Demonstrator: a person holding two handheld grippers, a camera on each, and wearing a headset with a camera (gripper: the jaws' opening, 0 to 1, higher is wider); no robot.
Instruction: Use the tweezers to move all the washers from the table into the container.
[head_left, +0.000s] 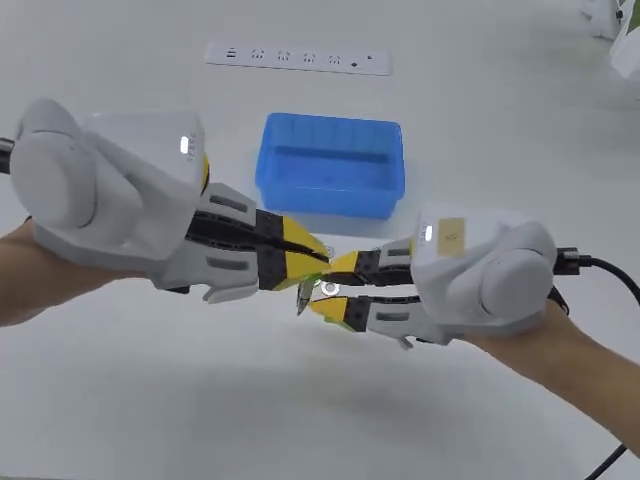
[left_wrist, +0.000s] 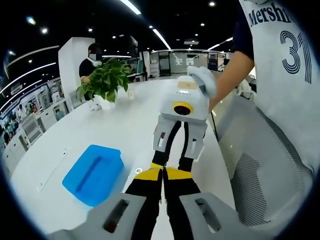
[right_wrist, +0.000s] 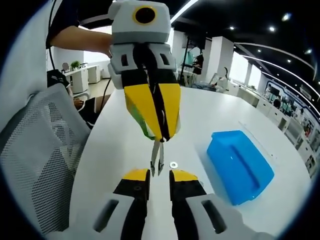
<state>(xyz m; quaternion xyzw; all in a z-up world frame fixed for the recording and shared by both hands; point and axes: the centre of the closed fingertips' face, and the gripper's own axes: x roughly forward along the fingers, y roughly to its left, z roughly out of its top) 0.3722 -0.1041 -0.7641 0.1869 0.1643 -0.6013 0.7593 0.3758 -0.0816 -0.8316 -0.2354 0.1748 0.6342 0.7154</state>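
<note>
Left hand-held gripper (right_wrist: 160, 136) pinching tweezers (right_wrist: 157, 161); right hand-held gripper (right_wrist: 159, 174) apparently spread; washer (right_wrist: 173, 164) just beside tweezer tips.

White workbench (head_left: 300, 410), grey mesh chair (right_wrist: 40, 160), potted plant (left_wrist: 105, 80), power strip (head_left: 297, 58), ceiling strip lights (left_wrist: 161, 38)

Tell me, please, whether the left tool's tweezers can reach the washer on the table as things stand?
Probably yes. The left tool is shut on the tweezers, whose tips hang right beside the washer with bare table between. The open right tool sits close and may crowd the approach.
</note>
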